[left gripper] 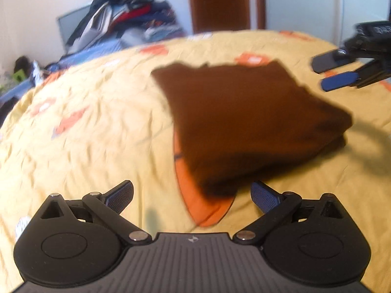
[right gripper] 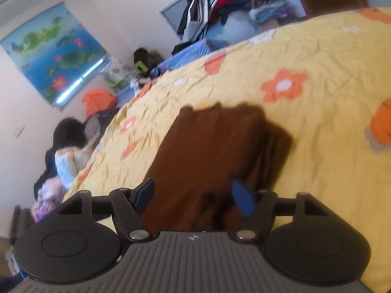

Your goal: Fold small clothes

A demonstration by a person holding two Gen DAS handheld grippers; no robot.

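Note:
A brown garment (left gripper: 246, 119) lies folded into a thick rectangle on the yellow flowered bedspread (left gripper: 97, 127). My left gripper (left gripper: 191, 196) is open and empty, just short of the garment's near corner. My right gripper (left gripper: 330, 74) shows at the right edge of the left wrist view, open, above the garment's far right side. In the right wrist view the right gripper (right gripper: 193, 199) is open and empty over the near end of the brown garment (right gripper: 215, 156).
A heap of clothes (left gripper: 127, 12) is piled beyond the bed's far left edge, also seen in the right wrist view (right gripper: 227, 2). More clothes (right gripper: 63, 161) lie on the floor left of the bed. A wooden door (left gripper: 224, 2) stands behind the bed.

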